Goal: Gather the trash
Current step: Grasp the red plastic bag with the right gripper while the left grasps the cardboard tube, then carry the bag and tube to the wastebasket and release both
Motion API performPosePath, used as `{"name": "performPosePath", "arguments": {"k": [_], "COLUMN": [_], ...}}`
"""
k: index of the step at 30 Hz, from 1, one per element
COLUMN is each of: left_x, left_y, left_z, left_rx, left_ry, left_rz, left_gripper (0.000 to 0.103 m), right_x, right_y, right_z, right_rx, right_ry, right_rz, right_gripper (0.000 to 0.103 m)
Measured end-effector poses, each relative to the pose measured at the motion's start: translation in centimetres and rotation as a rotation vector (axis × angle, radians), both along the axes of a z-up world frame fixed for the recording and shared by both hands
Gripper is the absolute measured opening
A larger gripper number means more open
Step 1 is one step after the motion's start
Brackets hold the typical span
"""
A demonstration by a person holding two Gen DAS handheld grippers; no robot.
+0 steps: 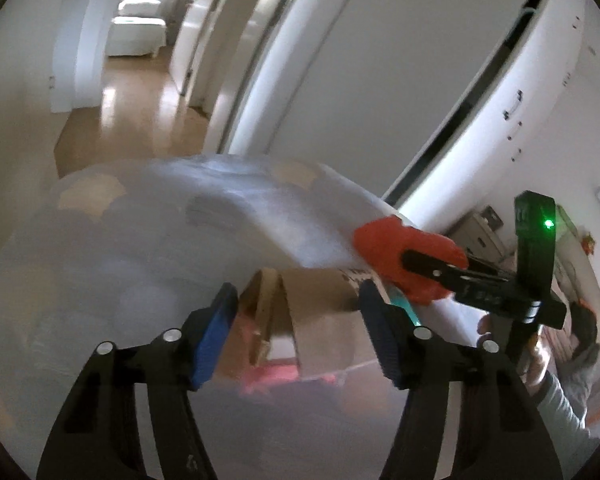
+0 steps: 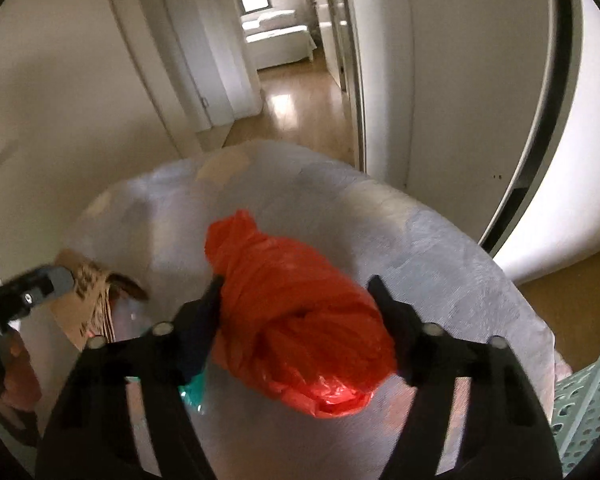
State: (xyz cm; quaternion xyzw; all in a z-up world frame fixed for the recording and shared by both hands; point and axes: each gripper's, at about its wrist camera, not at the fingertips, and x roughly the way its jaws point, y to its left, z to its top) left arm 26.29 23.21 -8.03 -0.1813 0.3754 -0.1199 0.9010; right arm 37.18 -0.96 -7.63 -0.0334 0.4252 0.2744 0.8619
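A large translucent white trash bag (image 1: pixel 140 264) fills the lower part of both views; it also shows in the right wrist view (image 2: pixel 340 216). My left gripper (image 1: pixel 298 320) is shut on a brown cardboard box (image 1: pixel 320 312), holding it over the bag's mouth. My right gripper (image 2: pixel 296 312) is shut on a knotted orange plastic bag (image 2: pixel 296 316) above the trash bag. The orange bag (image 1: pixel 396 248) and the right gripper appear at the right of the left wrist view. The box (image 2: pixel 88 292) and the left gripper's finger show at the left of the right wrist view.
A hallway with a wooden floor (image 2: pixel 296 116) runs ahead to a room with a white bed (image 2: pixel 278 38). White walls and door frames (image 1: pixel 340 80) stand on both sides. A teal perforated basket (image 2: pixel 588 400) sits at the lower right.
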Motion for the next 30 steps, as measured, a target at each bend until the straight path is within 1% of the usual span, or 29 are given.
{"name": "performPosePath", "arguments": {"k": [3, 5, 6, 9, 11, 13, 16, 18, 21, 24, 26, 27, 28, 29, 30], "left_x": [-0.9, -1.9, -2.5, -4.0, -5.5, -7.3, -9.3, -11.0, -12.9, -14.6, -15.5, -16.0, -16.4, -17.0, -17.6], "left_y": [-1.1, -1.9, -2.3, -3.6, -4.2, -4.9, -5.8, -6.7, -7.5, -8.5, -9.1, -9.3, -9.5, -9.6, -9.6], "left_z": [0.4, 0.9, 1.0, 1.5, 1.6, 1.7, 1.4, 0.8, 0.2, -0.7, -1.1, -1.3, -1.5, -1.5, -1.5], "left_rx": [0.034, 0.054, 0.066, 0.086, 0.092, 0.095, 0.12, 0.132, 0.111, 0.079, 0.083, 0.088, 0.09, 0.097, 0.108], "left_ry": [-0.013, -0.017, -0.022, -0.029, -0.02, -0.021, -0.005, 0.011, 0.026, 0.062, 0.072, 0.08, 0.084, 0.085, 0.078], "left_rz": [-0.04, -0.061, -0.069, -0.063, -0.048, -0.036, -0.001, 0.004, -0.006, -0.036, -0.054, -0.07, -0.075, -0.076, -0.077], "left_gripper": [0.046, 0.037, 0.029, 0.025, 0.024, 0.021, 0.021, 0.021, 0.021, 0.021, 0.021, 0.028, 0.042, 0.047, 0.049], "right_x": [-2.0, -2.9, -3.4, -5.1, -5.9, -6.8, -8.7, -10.0, -12.3, -14.0, -15.0, -15.7, -16.0, -16.4, -16.9], "right_y": [0.2, -0.1, -0.2, -1.0, -1.3, -2.1, -3.3, -4.2, -5.5, -6.7, -7.1, -7.2, -7.3, -7.4, -7.5], "right_z": [0.7, 0.9, 0.9, 1.0, 1.2, 1.6, 2.2, 2.6, 3.0, 2.9, 2.6, 2.5, 2.4, 2.4, 2.4], "right_rx": [-0.005, -0.009, -0.007, -0.003, 0.003, 0.017, 0.025, 0.034, 0.044, 0.051, 0.058, 0.056, 0.05, 0.039, 0.029], "right_ry": [-0.035, -0.051, -0.057, -0.068, -0.069, -0.073, -0.099, -0.112, -0.129, -0.122, -0.111, -0.11, -0.111, -0.114, -0.119], "right_rz": [0.024, 0.022, 0.018, -0.001, -0.012, -0.028, -0.063, -0.078, -0.09, -0.108, -0.113, -0.111, -0.111, -0.113, -0.115], "right_gripper": [0.042, 0.038, 0.037, 0.036, 0.036, 0.036, 0.036, 0.036, 0.036, 0.036, 0.036, 0.036, 0.037, 0.037, 0.037]}}
